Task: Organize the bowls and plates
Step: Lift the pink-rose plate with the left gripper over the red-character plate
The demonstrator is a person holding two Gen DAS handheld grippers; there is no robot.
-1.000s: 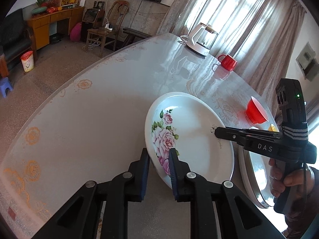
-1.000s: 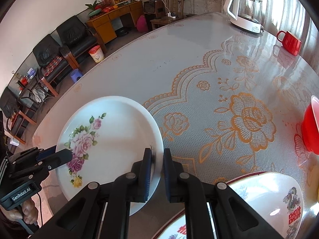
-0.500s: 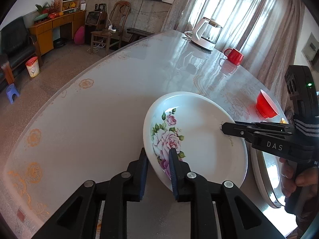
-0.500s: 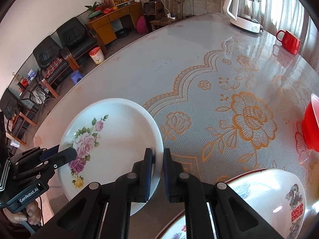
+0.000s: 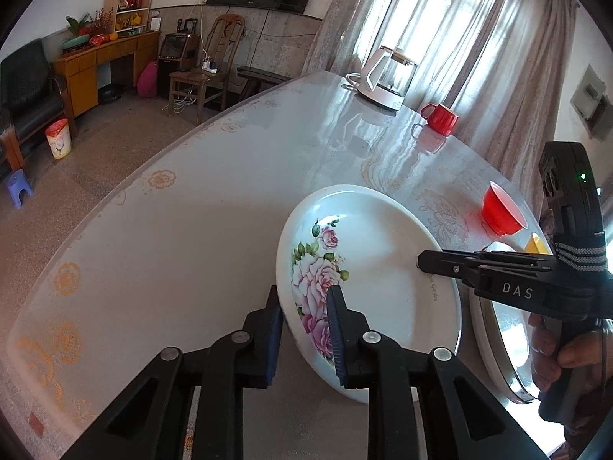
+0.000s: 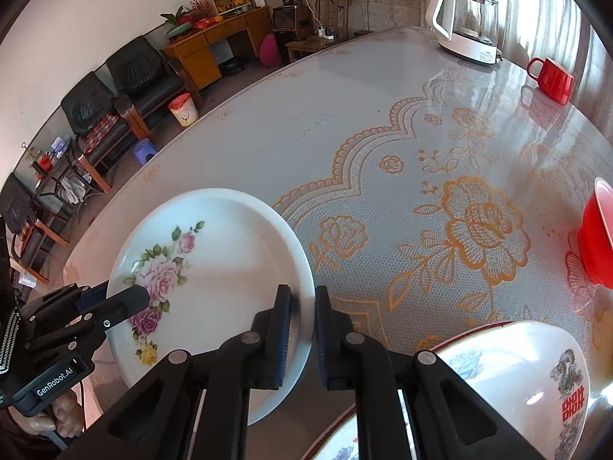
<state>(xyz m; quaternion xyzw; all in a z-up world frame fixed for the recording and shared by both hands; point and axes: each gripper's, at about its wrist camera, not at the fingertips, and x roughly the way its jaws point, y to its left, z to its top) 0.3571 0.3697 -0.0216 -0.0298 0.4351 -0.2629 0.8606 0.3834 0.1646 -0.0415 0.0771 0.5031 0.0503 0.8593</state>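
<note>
Presently the left gripper (image 5: 304, 329) straddles the left rim of the rose plate (image 5: 383, 287); its fingers have just been opening, and whether they still pinch the rim cannot be told. Plate tilted above the worktop (image 6: 383, 134). Right gripper (image 6: 302, 329) clenched on the plate's right rim. Right of the plate: patterned bowl (image 6: 517, 375), then red bowl (image 6: 595, 245).
</note>
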